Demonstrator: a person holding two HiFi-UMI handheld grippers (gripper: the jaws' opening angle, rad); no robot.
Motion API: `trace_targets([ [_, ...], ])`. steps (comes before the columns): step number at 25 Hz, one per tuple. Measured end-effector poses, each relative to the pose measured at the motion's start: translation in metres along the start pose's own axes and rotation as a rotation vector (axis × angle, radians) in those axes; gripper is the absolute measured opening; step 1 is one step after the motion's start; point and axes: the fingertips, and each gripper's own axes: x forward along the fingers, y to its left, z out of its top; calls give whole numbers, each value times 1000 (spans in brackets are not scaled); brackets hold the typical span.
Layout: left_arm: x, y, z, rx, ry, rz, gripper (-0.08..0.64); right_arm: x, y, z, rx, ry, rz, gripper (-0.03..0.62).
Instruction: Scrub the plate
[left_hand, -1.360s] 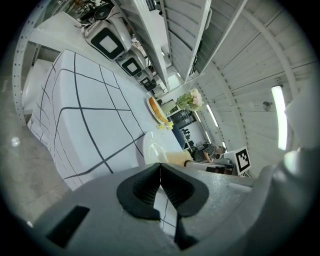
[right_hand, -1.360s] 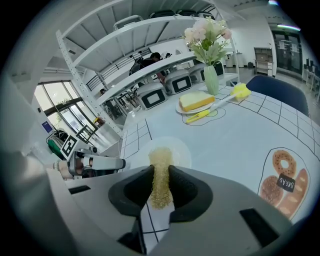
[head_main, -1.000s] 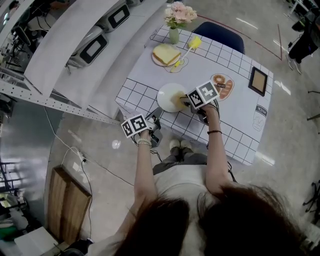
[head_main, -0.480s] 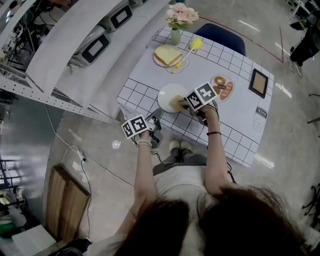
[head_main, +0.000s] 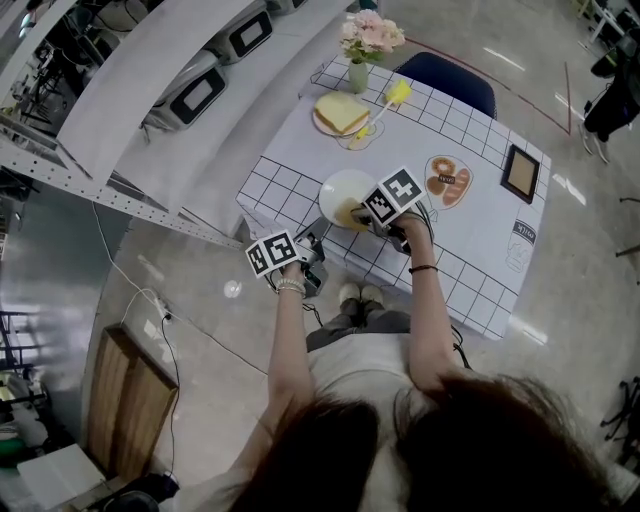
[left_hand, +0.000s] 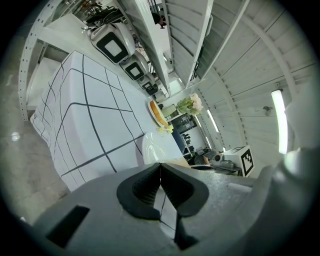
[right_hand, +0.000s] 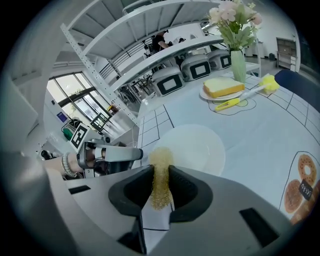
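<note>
A white plate (head_main: 343, 188) (right_hand: 192, 147) (left_hand: 150, 150) lies near the front left of the checked table (head_main: 470, 240). My right gripper (head_main: 372, 213) (right_hand: 160, 186) is shut on a yellow scrub pad (right_hand: 161, 170) (head_main: 350, 211), and the pad's tip rests at the plate's near rim. My left gripper (head_main: 305, 262) (left_hand: 159, 189) hangs just off the table's front edge, jaws shut with nothing between them.
At the table's far end stand a vase of pink flowers (head_main: 362, 45) (right_hand: 235, 35), a plate with a yellow sponge block (head_main: 340, 112) (right_hand: 221, 88) and a yellow brush (head_main: 385, 103) (right_hand: 250, 92). A doughnut picture (head_main: 447, 180) and a small frame (head_main: 519, 173) lie to the right. Shelves with machines (head_main: 200, 90) run along the left.
The right gripper with the pad has slid a little left and nearer across the plate's front part. The left gripper has stayed put.
</note>
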Motion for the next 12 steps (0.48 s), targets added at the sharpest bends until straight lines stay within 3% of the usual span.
trace_targets([
  [12, -1, 1, 4, -6, -9, -1, 11, 9, 7, 5, -14, 11, 29, 80],
])
